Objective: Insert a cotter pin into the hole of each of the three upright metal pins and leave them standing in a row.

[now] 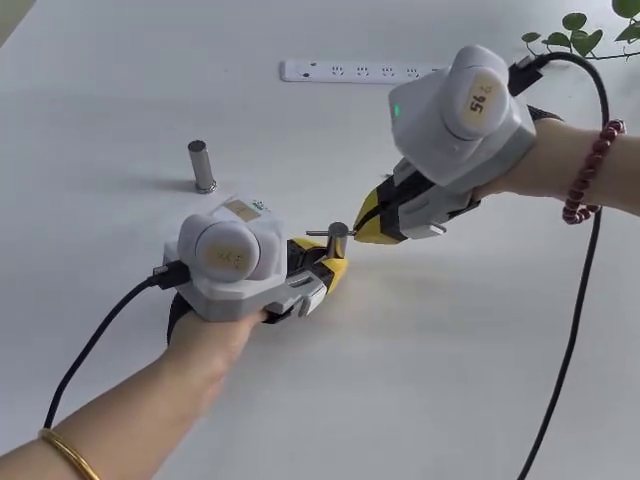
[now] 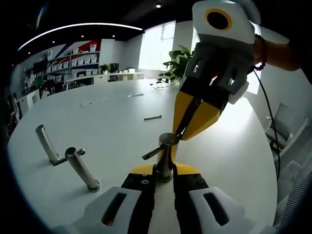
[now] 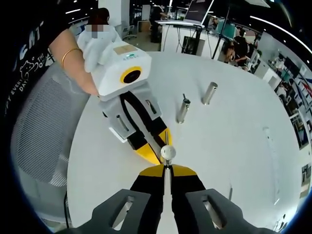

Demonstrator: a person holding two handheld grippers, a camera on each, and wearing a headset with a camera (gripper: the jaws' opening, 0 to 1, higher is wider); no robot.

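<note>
My left gripper (image 1: pixel 333 262) (image 2: pixel 165 171) is shut on an upright metal pin (image 1: pixel 338 238) (image 2: pixel 165 155) near its base. A cotter pin (image 1: pixel 318 233) (image 2: pixel 150 154) passes through the pin's top hole and sticks out on the far side. My right gripper (image 1: pixel 362 228) (image 3: pixel 167 168) comes in from the right, its yellow tips (image 2: pixel 179 135) closed on the cotter pin's end right at the pin's head (image 3: pixel 168 152). Two more metal pins stand on the table: one (image 3: pixel 183 111) (image 2: pixel 82 168) carries a cotter pin, the other (image 1: pixel 202 166) (image 3: pixel 209 92) (image 2: pixel 46 143) stands beside it.
A loose cotter pin (image 2: pixel 152 117) lies on the white table further off. A white power strip (image 1: pixel 350 71) lies along the far edge, with a plant (image 1: pixel 590 30) at the far right corner. Black cables (image 1: pixel 575 330) trail from both grippers.
</note>
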